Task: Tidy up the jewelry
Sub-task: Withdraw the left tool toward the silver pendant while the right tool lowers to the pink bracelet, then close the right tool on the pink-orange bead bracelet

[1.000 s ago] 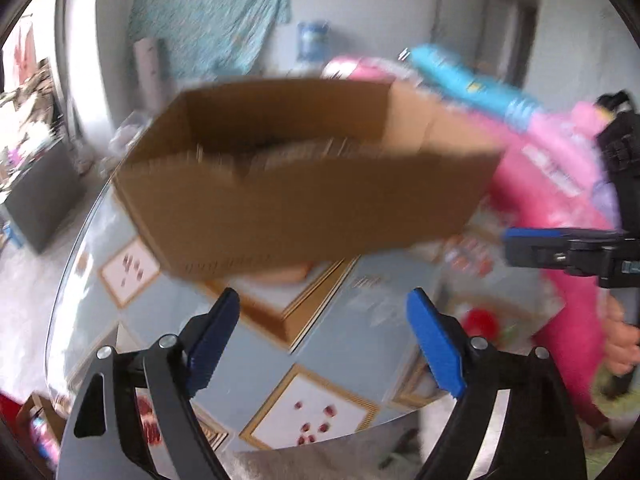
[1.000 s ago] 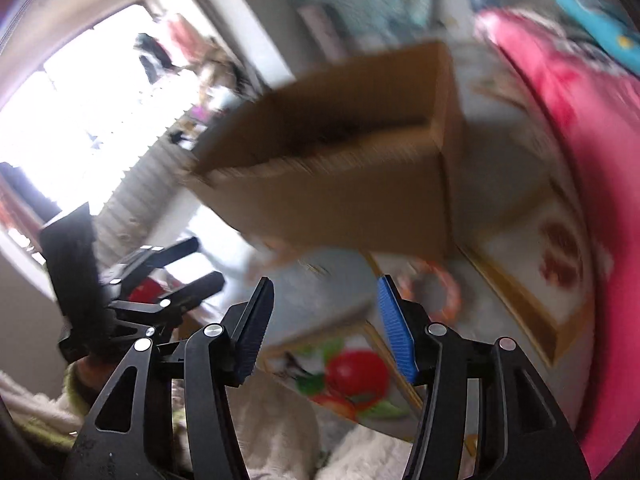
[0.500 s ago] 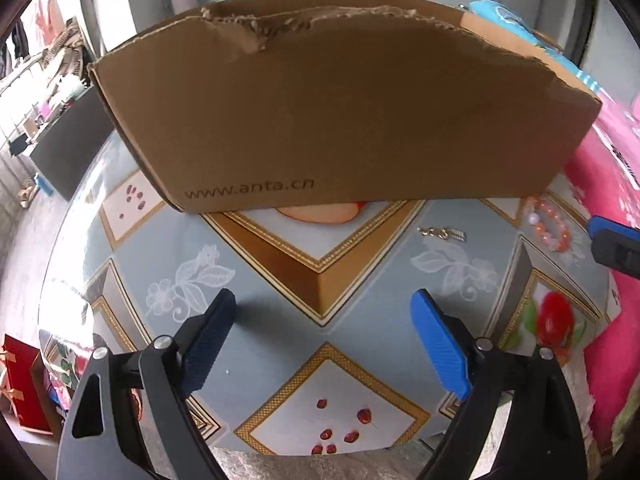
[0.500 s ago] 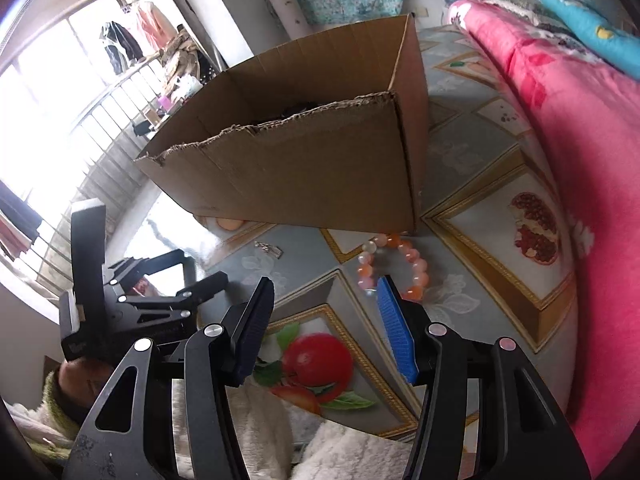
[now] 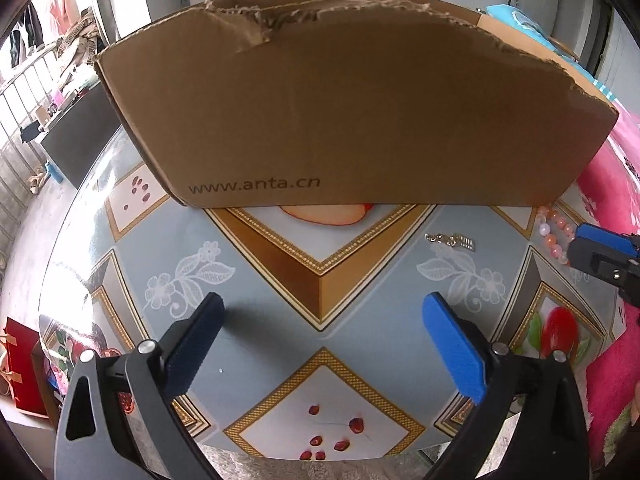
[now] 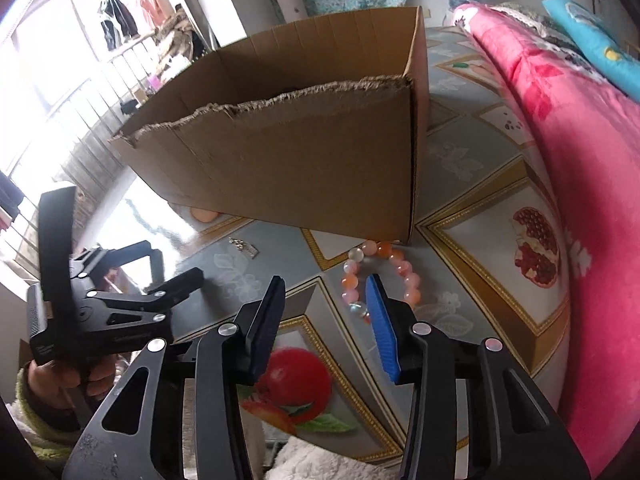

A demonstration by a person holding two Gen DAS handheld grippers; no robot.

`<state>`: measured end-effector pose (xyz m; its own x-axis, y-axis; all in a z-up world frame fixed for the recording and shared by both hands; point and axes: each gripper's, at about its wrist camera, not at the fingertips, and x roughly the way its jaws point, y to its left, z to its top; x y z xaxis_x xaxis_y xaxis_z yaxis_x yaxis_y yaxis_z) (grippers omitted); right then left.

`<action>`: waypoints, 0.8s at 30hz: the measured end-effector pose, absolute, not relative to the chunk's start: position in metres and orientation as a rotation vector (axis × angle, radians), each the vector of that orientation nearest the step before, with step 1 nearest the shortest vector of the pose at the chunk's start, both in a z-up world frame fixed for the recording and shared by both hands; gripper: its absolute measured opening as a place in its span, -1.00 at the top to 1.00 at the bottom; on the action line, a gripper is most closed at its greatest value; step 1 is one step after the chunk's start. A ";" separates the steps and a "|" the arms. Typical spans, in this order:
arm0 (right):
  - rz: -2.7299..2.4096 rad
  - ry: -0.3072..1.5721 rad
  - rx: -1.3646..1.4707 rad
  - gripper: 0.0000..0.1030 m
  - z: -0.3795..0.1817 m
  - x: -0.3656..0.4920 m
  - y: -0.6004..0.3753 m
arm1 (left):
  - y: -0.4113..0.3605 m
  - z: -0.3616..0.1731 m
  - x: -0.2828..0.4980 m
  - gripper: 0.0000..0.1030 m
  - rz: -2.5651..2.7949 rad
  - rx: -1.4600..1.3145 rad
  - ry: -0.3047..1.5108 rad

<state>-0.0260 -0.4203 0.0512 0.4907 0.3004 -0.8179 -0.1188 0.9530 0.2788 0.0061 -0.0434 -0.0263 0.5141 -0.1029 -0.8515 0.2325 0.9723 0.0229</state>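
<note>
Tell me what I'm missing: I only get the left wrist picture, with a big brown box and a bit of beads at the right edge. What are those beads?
Observer: A full bead bracelet, orange, pink and white, lying on the table at the cardboard box corner.
Operator: Is the other gripper holding it?
Observer: No. The right gripper has nothing between its fingers, which are closing; one blue pad overlaps the loop.
Operator: Can you see inside the box?
Observer: Partly. The top is open, with something dark inside.
</note>
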 end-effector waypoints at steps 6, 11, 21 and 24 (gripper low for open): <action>0.225 1.058 0.147 0.32 0.046 -0.020 -0.416 | -0.044 -0.027 -0.003 -0.89 -0.193 0.133 1.006; 0.204 1.073 0.109 0.36 0.042 -0.017 -0.413 | -0.039 -0.029 -0.006 -0.89 -0.192 0.130 1.003; 0.181 1.083 0.073 0.47 0.037 -0.011 -0.409 | -0.038 -0.026 -0.003 -0.89 -0.189 0.128 1.006; 0.178 1.083 0.065 0.49 0.037 -0.010 -0.407 | -0.038 -0.026 -0.003 -0.89 -0.189 0.128 1.006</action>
